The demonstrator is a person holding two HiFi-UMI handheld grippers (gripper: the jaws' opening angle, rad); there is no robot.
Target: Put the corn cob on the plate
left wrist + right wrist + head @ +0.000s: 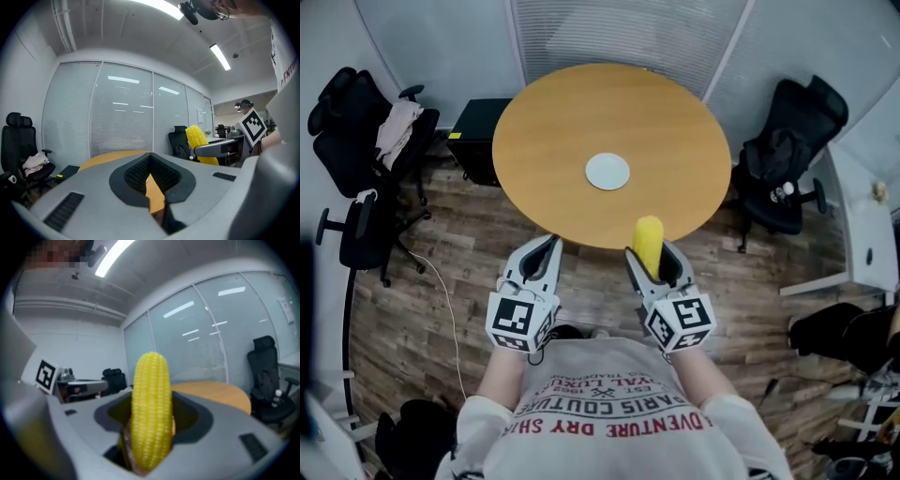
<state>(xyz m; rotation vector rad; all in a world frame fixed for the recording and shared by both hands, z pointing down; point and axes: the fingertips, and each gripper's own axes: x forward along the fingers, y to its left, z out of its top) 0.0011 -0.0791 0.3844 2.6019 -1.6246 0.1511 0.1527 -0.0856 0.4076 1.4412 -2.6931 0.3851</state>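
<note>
A yellow corn cob (649,243) stands upright between the jaws of my right gripper (657,265), which is shut on it near the round wooden table's near edge. In the right gripper view the corn cob (150,409) fills the middle. A small white plate (607,172) lies at the centre of the table (544,122), well beyond the cob. My left gripper (542,259) is held level beside the right one, shut with nothing in it. From the left gripper view, the corn cob (200,143) shows at the right.
Black office chairs stand at the left (366,141) and at the right (787,159) of the table. A black box (478,136) sits on the wood floor at the table's left. A white desk (867,234) is at the far right.
</note>
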